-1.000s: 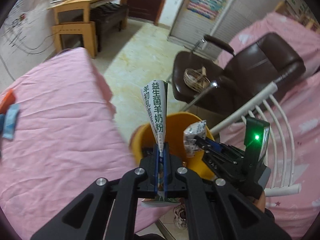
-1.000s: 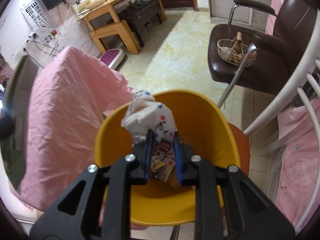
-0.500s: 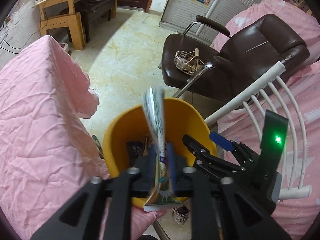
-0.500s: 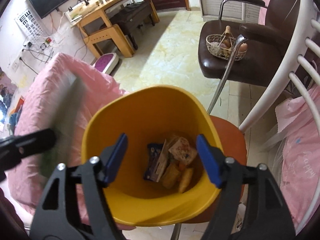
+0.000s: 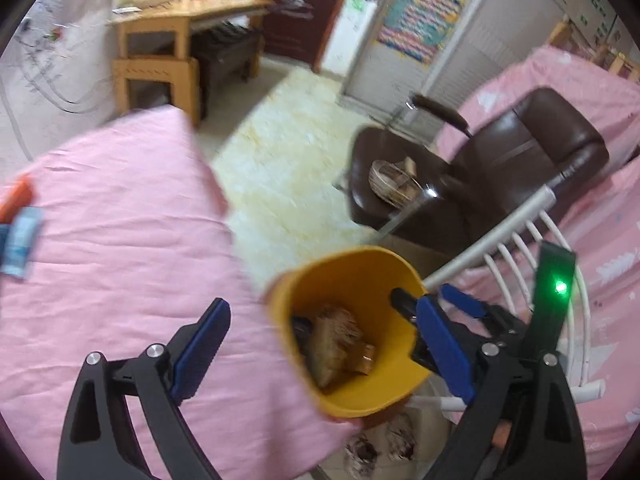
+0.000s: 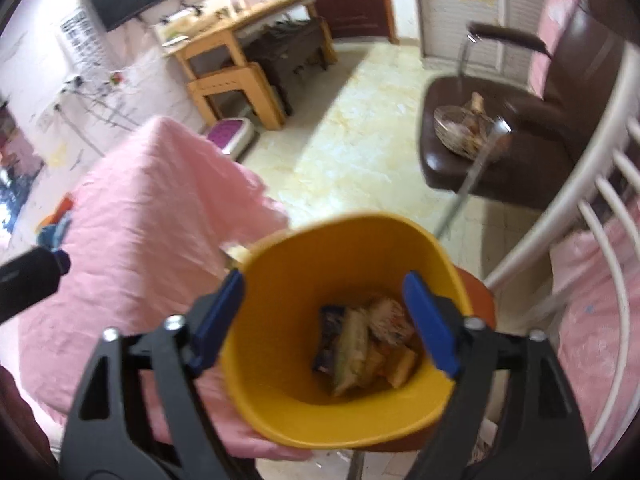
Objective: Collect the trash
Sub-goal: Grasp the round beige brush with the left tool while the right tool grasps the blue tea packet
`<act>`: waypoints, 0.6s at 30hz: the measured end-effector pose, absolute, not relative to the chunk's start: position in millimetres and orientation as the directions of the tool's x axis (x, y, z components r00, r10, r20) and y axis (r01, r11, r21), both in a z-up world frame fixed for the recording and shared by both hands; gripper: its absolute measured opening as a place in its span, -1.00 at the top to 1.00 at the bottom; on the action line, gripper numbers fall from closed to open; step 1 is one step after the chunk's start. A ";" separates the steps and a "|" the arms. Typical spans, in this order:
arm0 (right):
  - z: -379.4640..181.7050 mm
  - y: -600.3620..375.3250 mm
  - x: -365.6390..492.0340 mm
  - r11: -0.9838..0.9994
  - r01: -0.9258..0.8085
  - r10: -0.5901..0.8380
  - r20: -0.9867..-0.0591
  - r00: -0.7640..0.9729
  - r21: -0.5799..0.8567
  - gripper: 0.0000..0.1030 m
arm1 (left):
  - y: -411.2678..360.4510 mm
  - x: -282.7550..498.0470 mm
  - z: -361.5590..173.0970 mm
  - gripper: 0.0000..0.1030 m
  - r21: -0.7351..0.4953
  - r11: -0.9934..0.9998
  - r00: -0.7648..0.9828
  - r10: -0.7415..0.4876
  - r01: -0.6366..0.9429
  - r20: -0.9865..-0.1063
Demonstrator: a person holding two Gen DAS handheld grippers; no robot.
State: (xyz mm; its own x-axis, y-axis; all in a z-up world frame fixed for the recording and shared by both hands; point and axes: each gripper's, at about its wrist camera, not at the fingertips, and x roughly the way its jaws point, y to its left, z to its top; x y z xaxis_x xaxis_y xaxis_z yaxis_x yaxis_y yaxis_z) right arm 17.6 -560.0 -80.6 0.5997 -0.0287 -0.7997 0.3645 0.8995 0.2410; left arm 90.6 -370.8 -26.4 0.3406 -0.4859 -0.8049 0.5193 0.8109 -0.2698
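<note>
A yellow bin (image 5: 352, 280) stands between the pink bed and a white chair; it also shows in the right wrist view (image 6: 340, 272). Several wrappers (image 6: 364, 344) lie at its bottom, seen in the left wrist view (image 5: 332, 340) too. My left gripper (image 5: 320, 344) is open and empty above the bin's near rim. My right gripper (image 6: 328, 316) is open and empty over the bin's mouth; it also shows at the right of the left wrist view (image 5: 440, 312). More trash, an orange and a blue wrapper (image 5: 20, 232), lies on the pink bed (image 5: 120, 240) at far left.
A white slatted chair (image 5: 532, 240) stands right of the bin. A brown armchair (image 5: 500, 176) holds a wicker basket (image 5: 392, 180). A wooden desk (image 5: 180, 32) and dark bench stand at the back. Tiled floor (image 5: 288, 160) lies between the beds.
My left gripper opened and dropped the milk-powder sachet into the bin, then swung left. My right gripper, which had released its crumpled wrapper earlier, stays open over the bin.
</note>
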 end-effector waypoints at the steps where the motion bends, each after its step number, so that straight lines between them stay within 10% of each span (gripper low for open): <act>1: -70.7 -547.8 24.8 0.910 0.339 -0.020 -0.790 0.613 0.240 -0.66 | -357.2 93.4 -19.0 -0.74 -0.259 0.824 0.368 -0.476 0.504 -0.799; 18: -1.2 -332.2 171.5 0.968 -0.047 0.225 -0.772 0.595 0.247 -0.74 | -93.5 210.8 8.7 -0.76 -0.155 0.981 0.498 -0.191 0.113 -0.846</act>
State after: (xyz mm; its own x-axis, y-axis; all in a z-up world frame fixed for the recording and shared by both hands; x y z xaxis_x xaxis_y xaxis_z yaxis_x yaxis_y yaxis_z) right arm 171.5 -332.2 -1.2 0.5949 0.2255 -0.7715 -0.0472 0.9680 0.2465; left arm 210.8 -93.5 8.7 0.4980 -0.1908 -0.8460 0.1132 0.9815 -0.1547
